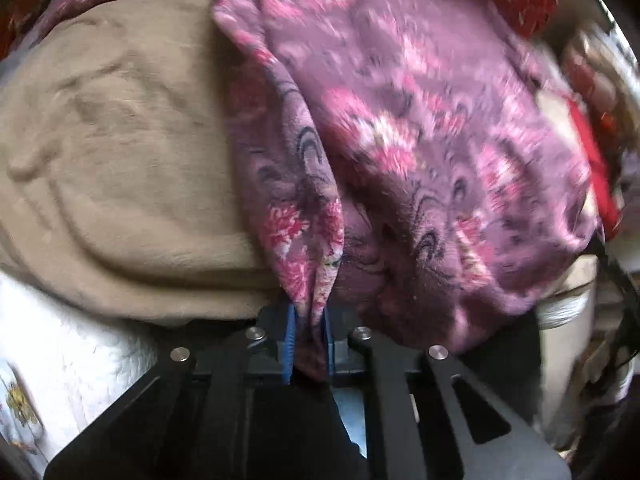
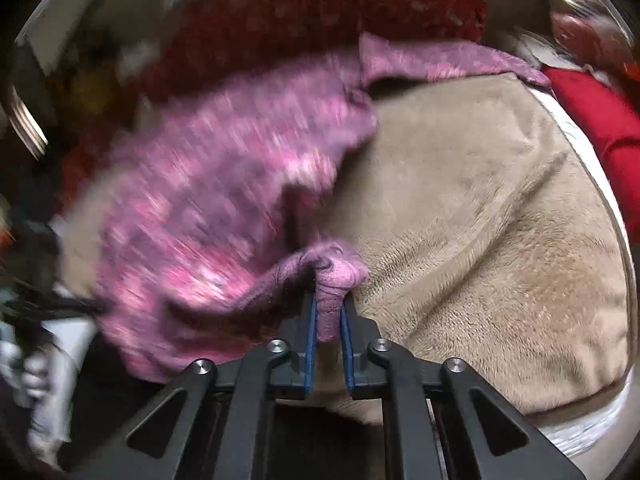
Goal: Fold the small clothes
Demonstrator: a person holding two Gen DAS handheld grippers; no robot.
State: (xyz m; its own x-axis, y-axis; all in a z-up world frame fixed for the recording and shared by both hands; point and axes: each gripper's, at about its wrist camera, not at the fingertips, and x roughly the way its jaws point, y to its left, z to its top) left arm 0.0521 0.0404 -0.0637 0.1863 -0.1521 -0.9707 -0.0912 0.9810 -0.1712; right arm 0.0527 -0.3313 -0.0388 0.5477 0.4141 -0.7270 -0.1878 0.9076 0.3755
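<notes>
Writing shows nowhere; each hand-held gripper, left (image 1: 310, 320) and right (image 2: 329, 312), pinches the purple floral garment (image 1: 420, 120).

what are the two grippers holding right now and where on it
Both hold the purple floral garment. The left gripper pinches a bunched fold at its edge; the right gripper pinches another gathered bit of its edge, over the tan blanket.

Motion blur smears the print of the purple floral garment (image 2: 208, 200) across most of the right wrist view, and its far edge in the left wrist view too. A pinched fold hides the blue pads (image 1: 289, 344) of the left claw (image 1: 310, 340). Clutter (image 1: 596, 92) at the right rim is too blurred to name.
</notes>
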